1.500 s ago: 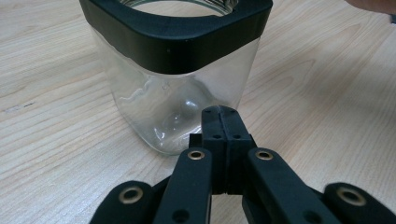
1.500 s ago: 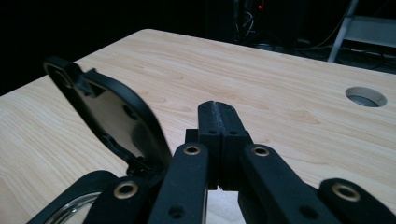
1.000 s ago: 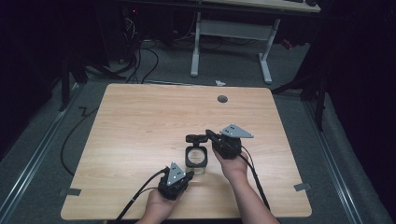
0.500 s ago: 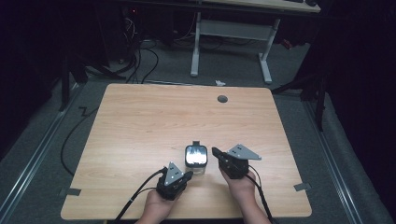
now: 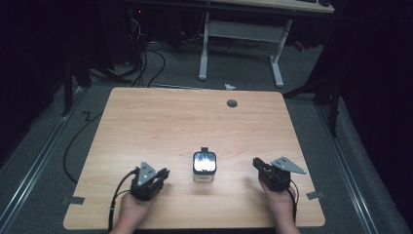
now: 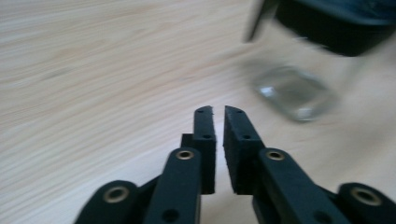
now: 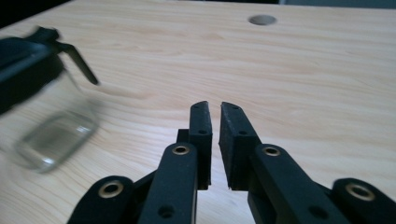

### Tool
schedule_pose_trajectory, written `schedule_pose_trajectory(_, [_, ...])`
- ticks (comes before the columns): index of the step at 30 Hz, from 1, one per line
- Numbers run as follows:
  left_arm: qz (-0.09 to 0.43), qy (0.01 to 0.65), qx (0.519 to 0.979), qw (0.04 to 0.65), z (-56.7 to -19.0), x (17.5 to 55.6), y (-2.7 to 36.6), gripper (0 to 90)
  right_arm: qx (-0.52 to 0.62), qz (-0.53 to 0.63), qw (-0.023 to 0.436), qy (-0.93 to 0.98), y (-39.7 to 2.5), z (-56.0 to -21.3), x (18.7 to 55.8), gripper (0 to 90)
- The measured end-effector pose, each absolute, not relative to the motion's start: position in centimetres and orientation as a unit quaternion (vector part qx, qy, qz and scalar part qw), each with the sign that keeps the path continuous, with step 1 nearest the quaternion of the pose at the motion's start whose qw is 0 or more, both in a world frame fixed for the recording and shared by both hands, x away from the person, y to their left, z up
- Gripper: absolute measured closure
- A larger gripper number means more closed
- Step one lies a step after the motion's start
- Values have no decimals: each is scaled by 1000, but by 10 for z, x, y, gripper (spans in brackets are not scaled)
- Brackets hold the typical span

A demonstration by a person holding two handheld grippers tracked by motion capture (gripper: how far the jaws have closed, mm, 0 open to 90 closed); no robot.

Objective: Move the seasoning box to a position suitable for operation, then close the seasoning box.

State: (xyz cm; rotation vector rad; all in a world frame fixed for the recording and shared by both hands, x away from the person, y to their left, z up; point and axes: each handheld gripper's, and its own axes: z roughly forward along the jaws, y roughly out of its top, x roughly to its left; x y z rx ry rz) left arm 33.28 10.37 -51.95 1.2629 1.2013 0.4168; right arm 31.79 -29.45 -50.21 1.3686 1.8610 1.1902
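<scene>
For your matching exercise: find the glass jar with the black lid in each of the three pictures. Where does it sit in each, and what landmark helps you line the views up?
High view: the jar stands near the table's front edge, between the two grippers.
Left gripper view: upper right, blurred.
Right gripper view: far left, blurred.
Shared landmark: the round hole in the table, seen in the high view and at the top of the right gripper view.

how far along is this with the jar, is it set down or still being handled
Set down, it looks: the glass jar with its black lid stands upright on the table, between the two grippers and touching neither. Nothing is in hand: the left gripper and the right gripper rest near the front edge, jaws almost together with a narrow gap and nothing between them. Nothing visible looks left to do with the jar.
</scene>
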Motion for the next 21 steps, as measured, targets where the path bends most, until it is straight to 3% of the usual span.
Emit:
schedule_pose_trajectory(4, [216, 549, 542, 598, -522, 348, 138, 668, 520, 422, 281, 687, -311, -509, 312, 766])
schedule_pose_trajectory(8, [250, 570, 522, 584, -527, 350, 169, 599, 538, 391, 292, 687, -325, -515, 305, 676])
schedule_pose_trajectory(11, [250, 589, 502, 582, -530, 348, 186, 575, 555, 373, 300, 680, -334, -518, 300, 633])
schedule_pose_trajectory(21, [265, 579, 521, 568, -534, 348, 184, 546, 558, 376, 303, 675, -337, -519, 299, 603])
